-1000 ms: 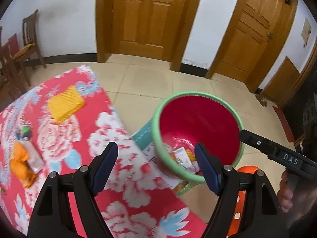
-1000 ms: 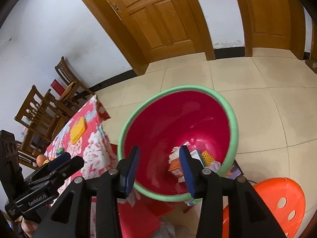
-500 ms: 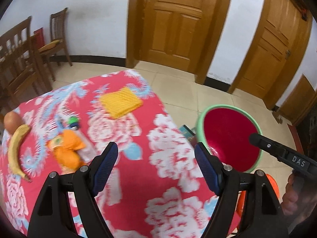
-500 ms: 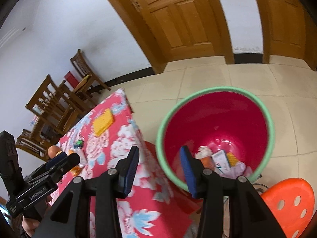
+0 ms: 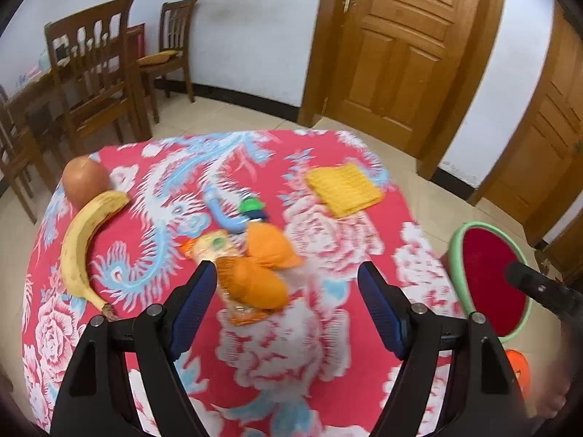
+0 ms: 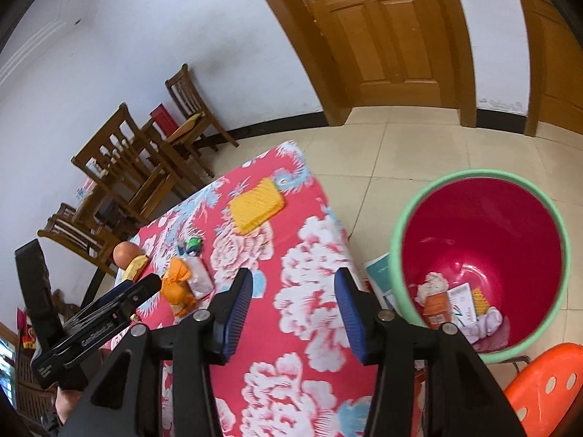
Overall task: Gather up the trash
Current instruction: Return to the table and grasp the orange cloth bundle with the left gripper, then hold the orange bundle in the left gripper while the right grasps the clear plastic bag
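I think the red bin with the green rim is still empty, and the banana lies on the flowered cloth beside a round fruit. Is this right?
Not quite. The red bin already holds trash, as the right wrist view shows. The banana does lie on the flowered cloth beside a round fruit.

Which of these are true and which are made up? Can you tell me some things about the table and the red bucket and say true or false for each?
1. The banana lies on the flowered tablecloth beside a round reddish fruit. True.
2. The red bucket is empty. False: crumpled paper and packets lie at its bottom.
3. The left gripper is squeezing the orange wrappers. False: it is open, with the wrappers ahead of it on the cloth.
4. The yellow knitted cloth lies flat on the table. True.
5. The right gripper holds nothing. True.
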The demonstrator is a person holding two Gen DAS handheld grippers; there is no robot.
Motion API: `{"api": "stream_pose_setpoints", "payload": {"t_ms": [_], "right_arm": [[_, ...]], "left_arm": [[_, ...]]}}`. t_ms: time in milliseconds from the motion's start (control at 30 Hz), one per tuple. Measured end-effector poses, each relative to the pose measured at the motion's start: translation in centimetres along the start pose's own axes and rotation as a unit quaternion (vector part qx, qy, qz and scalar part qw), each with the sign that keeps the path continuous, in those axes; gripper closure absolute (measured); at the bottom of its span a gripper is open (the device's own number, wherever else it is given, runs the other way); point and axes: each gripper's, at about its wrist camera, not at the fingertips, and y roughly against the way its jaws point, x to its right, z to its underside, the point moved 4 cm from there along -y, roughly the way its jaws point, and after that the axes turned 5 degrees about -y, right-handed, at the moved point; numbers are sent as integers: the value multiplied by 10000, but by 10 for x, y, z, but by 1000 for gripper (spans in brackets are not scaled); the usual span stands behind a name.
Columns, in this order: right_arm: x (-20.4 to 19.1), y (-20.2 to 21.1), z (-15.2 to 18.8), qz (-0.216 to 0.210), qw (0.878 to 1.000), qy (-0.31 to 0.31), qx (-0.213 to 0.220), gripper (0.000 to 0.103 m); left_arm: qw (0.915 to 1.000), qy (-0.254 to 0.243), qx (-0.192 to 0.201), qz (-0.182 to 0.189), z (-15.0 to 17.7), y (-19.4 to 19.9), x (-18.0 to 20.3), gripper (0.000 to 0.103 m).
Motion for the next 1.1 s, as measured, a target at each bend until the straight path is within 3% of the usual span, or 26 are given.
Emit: {"api": "stream_pose_setpoints", "payload": {"t_ms": [433, 533, 567, 833, 1100], "right_arm": [[-21, -28, 10, -5, 9992, 232, -331, 44], [-23, -33, 12, 5, 9988, 273, -399, 44], [-23, -34, 13, 0, 9987, 284, -415, 44], [-30, -43, 18, -19, 9978, 371, -551, 43], [-52, -55, 26, -122, 9957, 595, -701, 42]], "left_arm": [[9991, 139, -362, -176, 21, -42, -23, 24], [9989, 233, -396, -116, 26, -48, -28, 39], [9988, 273, -400, -59, 26, -49, -29, 48], [9977, 505, -92, 450, 26, -33, -37, 55], [9959, 844, 97, 300, 25, -9, -63, 55]]}}
